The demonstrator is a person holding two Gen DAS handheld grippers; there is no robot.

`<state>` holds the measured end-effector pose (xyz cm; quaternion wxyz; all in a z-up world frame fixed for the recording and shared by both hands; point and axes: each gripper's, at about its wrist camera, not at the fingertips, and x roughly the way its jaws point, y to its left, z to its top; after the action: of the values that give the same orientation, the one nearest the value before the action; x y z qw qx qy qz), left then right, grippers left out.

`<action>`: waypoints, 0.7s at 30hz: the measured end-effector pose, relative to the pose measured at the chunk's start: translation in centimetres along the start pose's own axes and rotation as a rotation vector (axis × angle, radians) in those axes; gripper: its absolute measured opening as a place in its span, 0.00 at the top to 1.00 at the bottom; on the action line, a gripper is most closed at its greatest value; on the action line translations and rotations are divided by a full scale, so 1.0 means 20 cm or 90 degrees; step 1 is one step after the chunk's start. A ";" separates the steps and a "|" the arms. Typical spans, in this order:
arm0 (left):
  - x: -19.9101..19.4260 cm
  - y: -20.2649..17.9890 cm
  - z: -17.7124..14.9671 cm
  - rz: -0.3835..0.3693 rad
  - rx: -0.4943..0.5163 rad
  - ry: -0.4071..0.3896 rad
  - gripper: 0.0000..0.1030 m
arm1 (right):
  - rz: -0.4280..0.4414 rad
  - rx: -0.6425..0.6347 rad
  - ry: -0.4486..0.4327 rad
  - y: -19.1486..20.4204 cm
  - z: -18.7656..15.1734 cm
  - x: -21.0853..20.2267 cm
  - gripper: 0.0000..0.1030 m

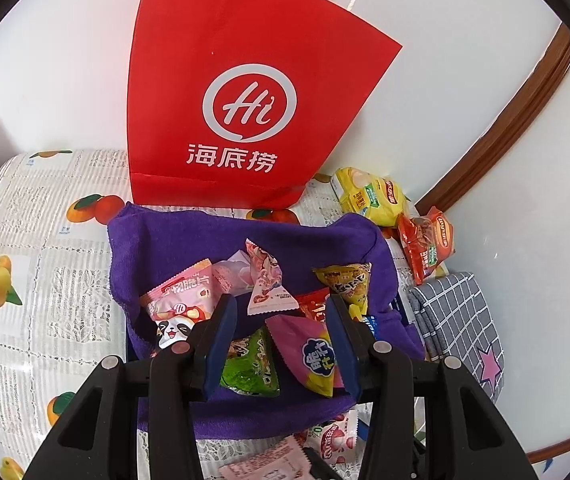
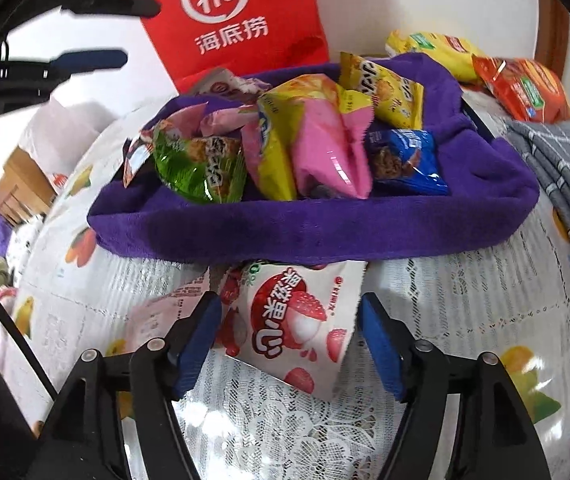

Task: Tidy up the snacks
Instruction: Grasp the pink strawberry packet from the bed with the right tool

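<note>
A purple cloth-lined basket [image 1: 173, 240] [image 2: 325, 220] holds several snack packets: a pink and yellow one [image 1: 313, 352] [image 2: 325, 152], a green one [image 1: 251, 364] [image 2: 201, 164], a yellow one [image 1: 347, 280] [image 2: 385, 88] and a blue one [image 2: 405, 160]. My left gripper [image 1: 281, 320] hovers open and empty above the basket. My right gripper [image 2: 289, 320] is open around a white lychee snack packet [image 2: 301, 320] lying on the table just in front of the basket; the same packet shows in the left wrist view [image 1: 335, 438]. The pads do not touch it.
A red paper bag [image 1: 241, 92] [image 2: 237, 16] stands behind the basket against the white wall. A yellow packet [image 1: 369, 196] and a red packet [image 1: 425, 244] lie at the back right. A grey checked cloth [image 1: 461, 320] lies right of the basket. A pink packet [image 1: 261, 460] lies near the lychee packet.
</note>
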<state>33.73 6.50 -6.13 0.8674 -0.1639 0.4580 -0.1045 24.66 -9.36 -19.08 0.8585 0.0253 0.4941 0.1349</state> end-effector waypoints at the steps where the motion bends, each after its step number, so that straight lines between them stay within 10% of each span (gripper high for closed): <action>1: -0.01 0.00 0.00 0.000 -0.001 -0.001 0.58 | -0.006 -0.006 -0.001 0.02 0.00 0.01 0.27; 10: -0.04 0.01 0.01 -0.004 -0.008 -0.009 0.58 | -0.093 -0.071 -0.029 0.14 -0.05 0.06 0.20; 21: -0.11 -0.04 0.01 0.005 0.005 -0.026 0.58 | -0.084 -0.067 -0.036 0.06 -0.09 -0.02 0.42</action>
<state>32.63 6.56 -4.07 0.8778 -0.1607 0.4401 -0.0998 22.62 -8.40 -19.49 0.8791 -0.0484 0.4628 0.1030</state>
